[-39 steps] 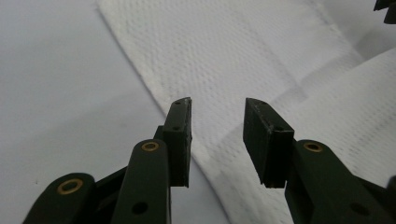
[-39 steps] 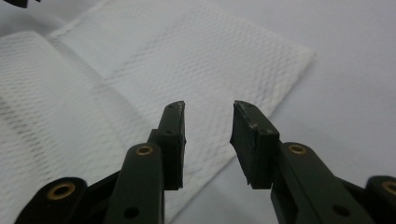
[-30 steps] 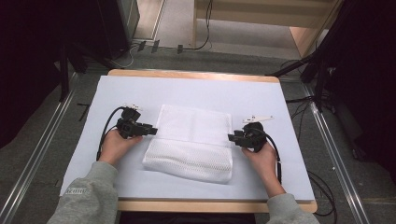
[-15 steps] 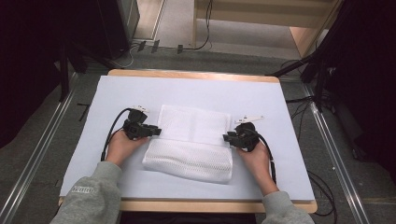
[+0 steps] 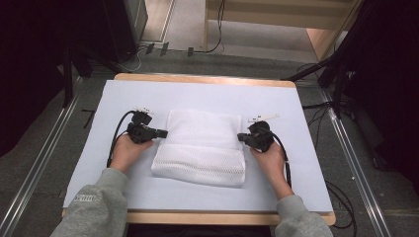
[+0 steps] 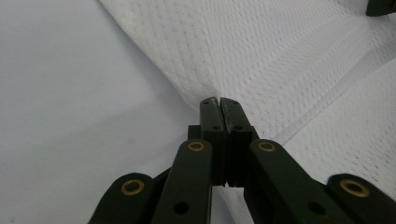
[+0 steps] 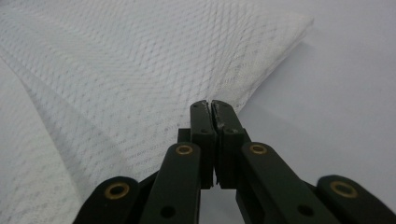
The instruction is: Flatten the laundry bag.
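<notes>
- The folded white mesh cloth (image 5: 200, 147) lies in the middle of the pale surface (image 5: 89, 148), its long axis running from the far edge towards the person, with a rolled fold along its near end
- The left tool (image 5: 165, 133) meets the cloth's left edge about halfway along; its jaws have just been closing and now stand pressed together, pinching the hem of the cloth (image 6: 261, 56) at their tips
- The right tool (image 5: 239, 138) meets the opposite edge, level with the left one; its jaws have likewise just been closing and are clenched on the cloth's edge (image 7: 140, 70)
- The two tools point inward at each other across the cloth
- Each hand rests low on the surface behind its tool, cables trailing back
</notes>
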### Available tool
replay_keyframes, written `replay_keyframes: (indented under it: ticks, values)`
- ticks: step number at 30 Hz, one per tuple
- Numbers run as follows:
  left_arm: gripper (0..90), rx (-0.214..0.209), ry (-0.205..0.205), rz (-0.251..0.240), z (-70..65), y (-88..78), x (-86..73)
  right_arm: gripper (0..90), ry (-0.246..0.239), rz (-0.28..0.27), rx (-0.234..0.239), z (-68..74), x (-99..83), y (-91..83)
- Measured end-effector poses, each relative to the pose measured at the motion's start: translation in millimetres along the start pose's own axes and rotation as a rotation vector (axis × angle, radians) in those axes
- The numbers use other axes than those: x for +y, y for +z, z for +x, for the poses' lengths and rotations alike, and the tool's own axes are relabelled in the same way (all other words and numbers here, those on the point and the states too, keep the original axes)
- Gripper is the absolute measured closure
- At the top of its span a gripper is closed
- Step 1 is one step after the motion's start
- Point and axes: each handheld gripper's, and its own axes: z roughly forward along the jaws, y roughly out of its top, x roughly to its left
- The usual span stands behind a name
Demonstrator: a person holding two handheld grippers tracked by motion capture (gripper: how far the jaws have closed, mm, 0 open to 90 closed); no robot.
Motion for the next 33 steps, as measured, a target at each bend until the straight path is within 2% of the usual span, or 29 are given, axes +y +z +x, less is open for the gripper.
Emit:
replay_keyframes:
  ticks: [4, 10, 13, 15, 19, 22, 24, 27, 33]
  values:
    - [90.0, 0.0, -0.02, -0.009, 9.6, 4.7, 13.3, 89.9, -0.006, -0.016, -0.01, -9.0, 23.0, 12.3]
    - [90.0, 0.007, -0.056, -0.025, 21.8, 12.4, 23.7, 89.9, 0.011, -0.034, -0.006, -22.2, 38.9, 20.7]
    - [90.0, 0.025, -0.049, -0.032, 24.2, 13.3, 26.8, 89.9, 0.024, -0.034, -0.006, -28.9, 44.5, 28.3]
    - [90.0, 0.026, -0.062, -0.031, 26.7, 15.2, 26.6, 89.6, 0.027, -0.027, -0.009, -32.4, 46.6, 34.4]
    - [87.2, 0.024, -0.056, -0.018, 27.4, 16.8, 25.3, 86.2, 0.033, -0.008, -0.014, -32.7, 45.6, 41.9]
    - [78.4, 0.002, -0.053, -0.032, 25.4, 8.4, 26.4, 79.4, 0.035, -0.022, -0.015, -32.6, 46.9, 34.8]
    - [69.9, -0.002, -0.044, -0.029, 22.3, 0.2, 26.9, 77.1, 0.041, -0.043, 0.003, -31.5, 48.1, 25.3]
    - [64.3, -0.008, -0.012, -0.051, 14.7, -13.0, 24.9, 75.1, 0.027, -0.067, 0.02, -25.3, 47.6, 11.0]
    - [59.1, -0.022, 0.008, -0.051, -0.6, -26.3, 14.3, 71.4, -0.024, -0.091, 0.047, -6.5, 40.7, -10.5]
